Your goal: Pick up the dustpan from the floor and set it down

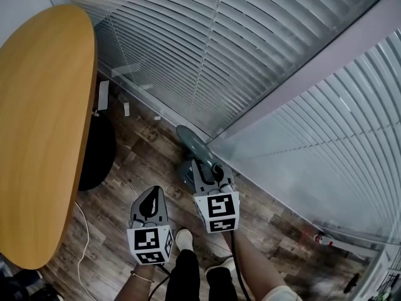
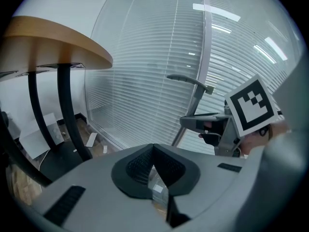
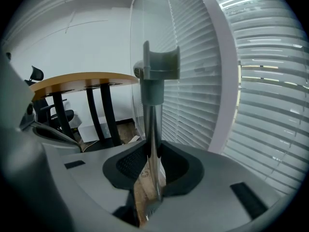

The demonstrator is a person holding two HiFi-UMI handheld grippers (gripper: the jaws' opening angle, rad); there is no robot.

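Observation:
The grey dustpan hangs by the foot of the glass wall, pan end away from me. Its long metal handle runs up between the jaws of my right gripper, which is shut on it. The handle's grey grip stands above the jaws in the right gripper view. My left gripper is to the left and nearer me, shut with nothing between its pads. From the left gripper view the right gripper's marker cube and the handle show at the right.
An oval wooden table on a black base fills the left. Glass walls with blinds meet at a white post. Paper scraps and a cable lie on the wooden floor. My shoes are below the grippers.

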